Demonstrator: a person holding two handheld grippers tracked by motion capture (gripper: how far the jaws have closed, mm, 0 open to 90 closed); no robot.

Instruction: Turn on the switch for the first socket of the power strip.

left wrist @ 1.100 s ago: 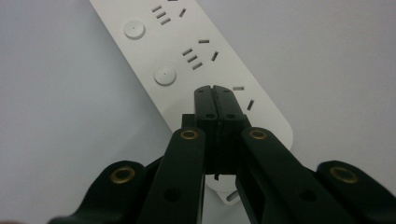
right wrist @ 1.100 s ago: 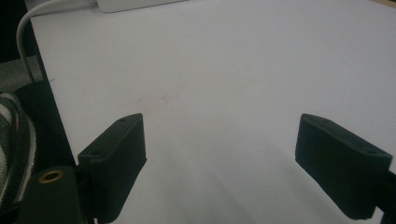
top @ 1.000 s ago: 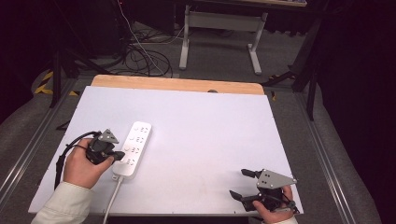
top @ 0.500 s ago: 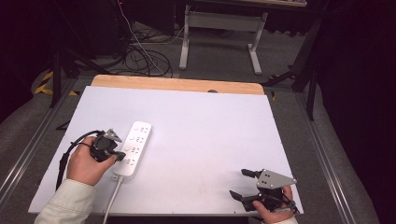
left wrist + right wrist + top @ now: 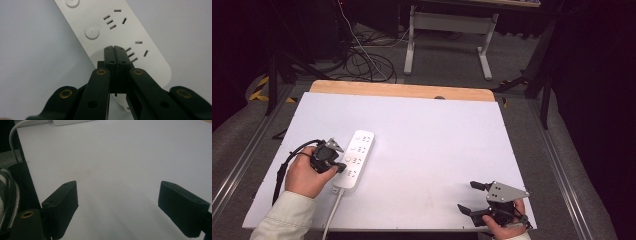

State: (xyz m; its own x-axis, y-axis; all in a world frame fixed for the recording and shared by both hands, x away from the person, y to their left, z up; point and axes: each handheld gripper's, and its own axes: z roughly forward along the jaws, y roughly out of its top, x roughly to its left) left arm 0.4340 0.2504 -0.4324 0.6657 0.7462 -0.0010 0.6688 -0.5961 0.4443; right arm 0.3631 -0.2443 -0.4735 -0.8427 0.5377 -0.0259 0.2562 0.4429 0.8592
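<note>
Jaws of the left gripper (image 5: pixel 115 51), pressed together, rest over the power strip (image 5: pixel 125 32).

Closed left gripper (image 5: pixel 115 48) tips rest over the white power strip (image 5: pixel 130 32).

A white power strip (image 5: pixel 354 159) lay flat at the lower left of the high view, running diagonally from lower left to upper right. Its top face carried socket slots beside round buttons, and a white cord (image 5: pixel 331 215) ran from its near end toward the bottom edge.
</note>
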